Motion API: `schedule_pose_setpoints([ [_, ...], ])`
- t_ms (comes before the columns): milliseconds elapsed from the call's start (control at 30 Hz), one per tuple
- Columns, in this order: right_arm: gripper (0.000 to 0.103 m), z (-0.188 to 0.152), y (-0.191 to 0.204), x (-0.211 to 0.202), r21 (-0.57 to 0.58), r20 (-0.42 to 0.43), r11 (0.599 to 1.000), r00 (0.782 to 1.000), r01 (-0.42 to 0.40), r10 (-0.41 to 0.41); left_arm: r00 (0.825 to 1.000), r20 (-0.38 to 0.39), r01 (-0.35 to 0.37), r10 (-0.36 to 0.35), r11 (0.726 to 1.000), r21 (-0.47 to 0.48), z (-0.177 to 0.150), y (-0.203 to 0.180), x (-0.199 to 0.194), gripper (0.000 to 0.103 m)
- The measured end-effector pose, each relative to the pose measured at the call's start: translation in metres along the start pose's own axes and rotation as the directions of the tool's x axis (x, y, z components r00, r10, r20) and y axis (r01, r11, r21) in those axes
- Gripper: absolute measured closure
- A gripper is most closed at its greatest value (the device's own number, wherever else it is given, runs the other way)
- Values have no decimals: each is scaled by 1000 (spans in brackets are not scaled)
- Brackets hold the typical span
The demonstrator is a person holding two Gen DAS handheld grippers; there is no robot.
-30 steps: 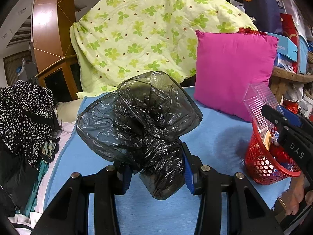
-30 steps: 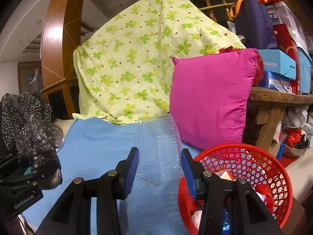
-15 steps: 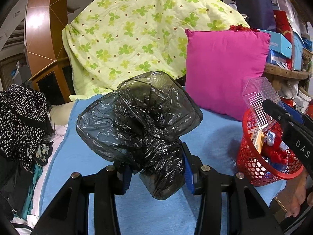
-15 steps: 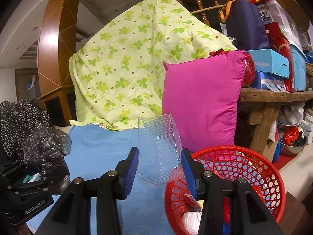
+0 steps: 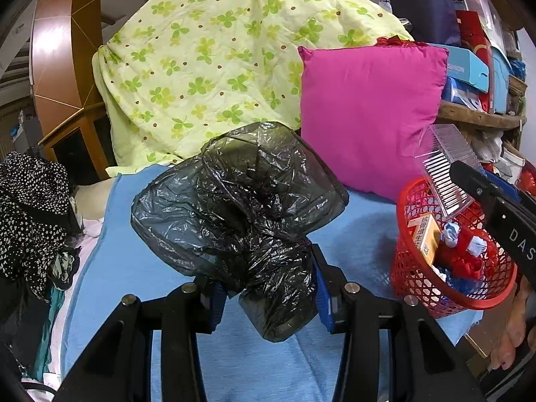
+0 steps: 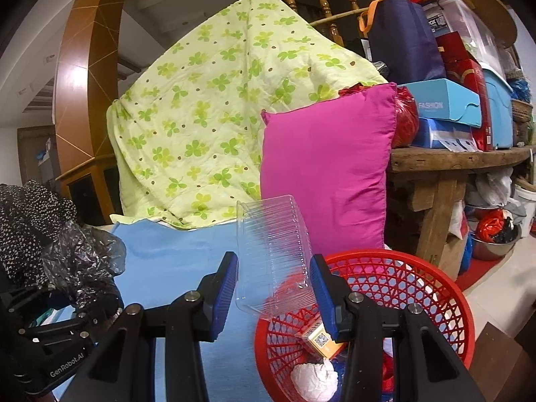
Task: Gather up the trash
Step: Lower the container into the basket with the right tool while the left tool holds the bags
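Observation:
My left gripper is shut on a crumpled black plastic bag and holds it above the blue sheet. My right gripper is shut on a clear ribbed plastic container and holds it over the left rim of the red mesh basket. The basket also shows at the right of the left wrist view, with a small orange box, crumpled paper and red scraps inside. The right gripper with the container shows there above the basket.
A magenta pillow and a green clover-print quilt lean at the back of the bed. A wooden shelf with boxes stands at the right. Black dotted clothing is piled at the left edge.
My right gripper has moved right with the clear container, from beside the basket to over its rim. The left gripper has drifted toward the basket, still holding the black bag.

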State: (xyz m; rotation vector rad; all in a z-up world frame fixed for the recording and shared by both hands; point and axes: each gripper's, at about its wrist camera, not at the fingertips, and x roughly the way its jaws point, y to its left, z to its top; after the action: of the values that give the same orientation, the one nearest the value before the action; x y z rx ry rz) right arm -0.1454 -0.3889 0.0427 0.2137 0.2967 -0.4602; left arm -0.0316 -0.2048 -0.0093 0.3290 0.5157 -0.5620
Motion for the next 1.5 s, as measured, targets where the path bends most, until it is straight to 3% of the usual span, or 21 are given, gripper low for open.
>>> schedule_pose_setpoints([
  [1500, 55, -4, -76, -1, 124, -39, 988, 995, 96, -92, 993, -11, 120, -120, 988, 99, 5, -46, -1, 56],
])
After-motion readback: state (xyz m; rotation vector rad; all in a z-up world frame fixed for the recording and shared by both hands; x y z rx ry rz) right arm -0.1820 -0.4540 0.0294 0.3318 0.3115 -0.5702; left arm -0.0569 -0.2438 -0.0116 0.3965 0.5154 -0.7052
